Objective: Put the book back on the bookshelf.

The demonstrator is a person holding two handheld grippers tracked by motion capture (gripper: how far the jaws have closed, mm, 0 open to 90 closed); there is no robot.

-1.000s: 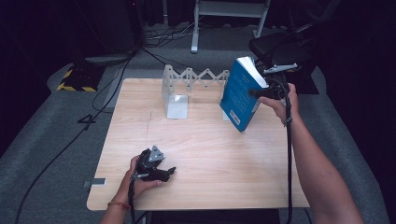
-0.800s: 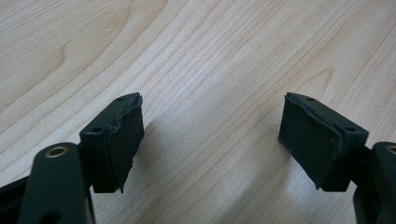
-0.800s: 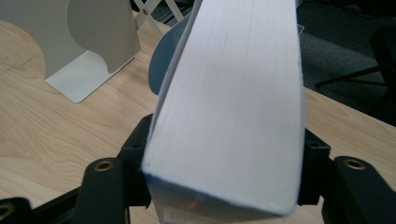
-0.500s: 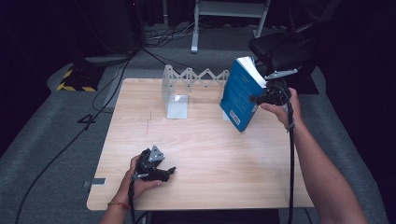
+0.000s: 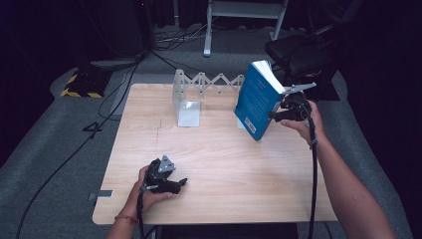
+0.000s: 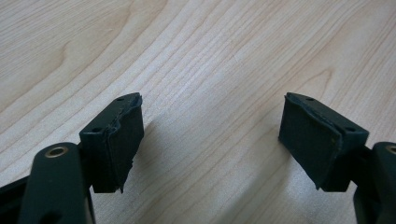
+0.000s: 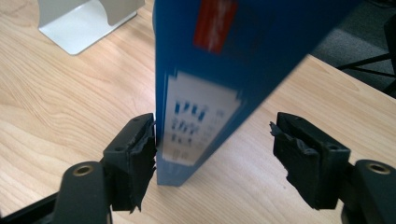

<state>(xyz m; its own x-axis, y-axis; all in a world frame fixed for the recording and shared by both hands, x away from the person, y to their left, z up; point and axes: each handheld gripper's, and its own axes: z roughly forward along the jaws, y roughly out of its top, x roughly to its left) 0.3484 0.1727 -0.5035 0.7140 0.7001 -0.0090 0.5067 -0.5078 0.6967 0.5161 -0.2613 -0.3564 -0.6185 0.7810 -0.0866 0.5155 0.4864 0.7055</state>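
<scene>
Right hand-held gripper (image 7: 212, 140) jaws opened wider; blue book (image 7: 224, 70) between, tilted.

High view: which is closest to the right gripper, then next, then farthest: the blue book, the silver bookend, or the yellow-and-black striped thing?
From the right gripper:
1. Blue book, right beside it.
2. Silver bookend, mid-table.
3. Striped thing, on the floor, far left.
</scene>
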